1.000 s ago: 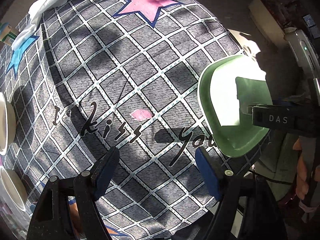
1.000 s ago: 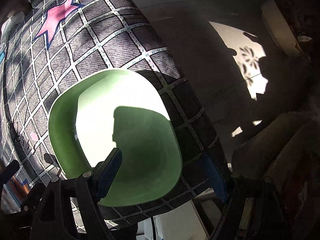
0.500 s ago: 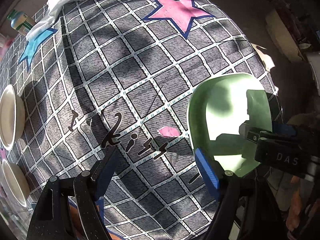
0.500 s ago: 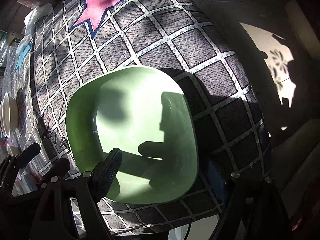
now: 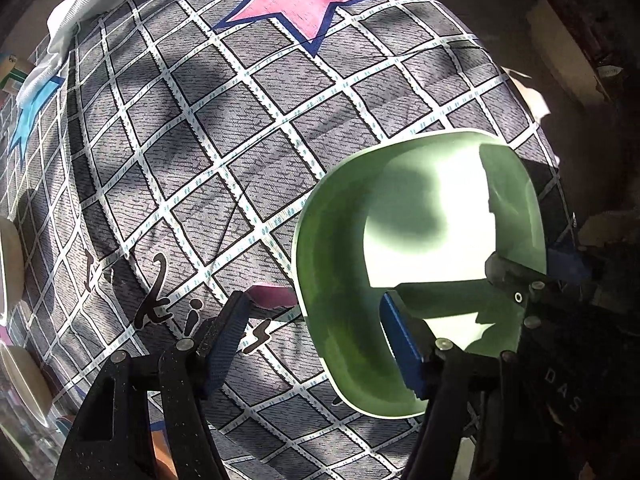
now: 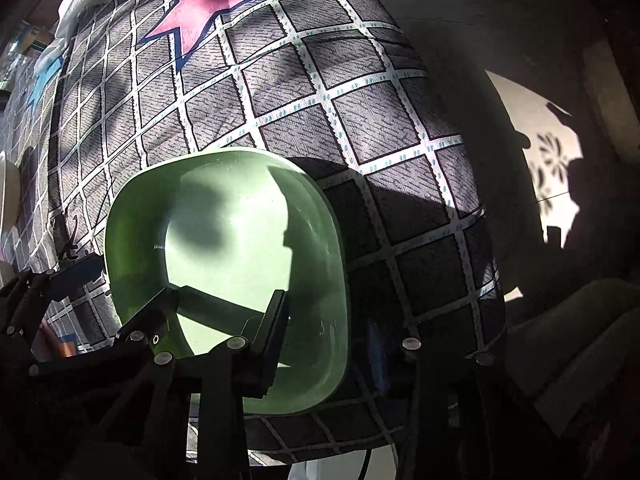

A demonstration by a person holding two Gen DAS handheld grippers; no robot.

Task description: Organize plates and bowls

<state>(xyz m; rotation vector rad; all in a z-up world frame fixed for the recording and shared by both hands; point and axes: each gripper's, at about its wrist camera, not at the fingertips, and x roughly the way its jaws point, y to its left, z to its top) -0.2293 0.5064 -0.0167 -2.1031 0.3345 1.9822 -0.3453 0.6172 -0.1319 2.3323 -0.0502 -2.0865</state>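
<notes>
A pale green square bowl (image 5: pixel 340 264) sits near the right edge of the checked tablecloth (image 5: pixel 192 148). My right gripper (image 6: pixel 328 332) is shut on the bowl's (image 6: pixel 232 216) near right rim, one finger (image 6: pixel 274 332) inside and the other under the rim outside. My left gripper (image 5: pixel 312 340) is open, its right finger (image 5: pixel 400 344) inside the bowl and its left finger (image 5: pixel 224 340) over the cloth outside the bowl's left wall.
White plates (image 5: pixel 8 264) lie at the far left edge. A white cloth (image 5: pixel 68 28) lies at the table's far left corner. The table edge drops off just right of the bowl to a dark floor (image 6: pixel 532 80).
My right gripper has closed onto the bowl's rim. My left gripper has moved right, so its right finger now sits inside the bowl.
</notes>
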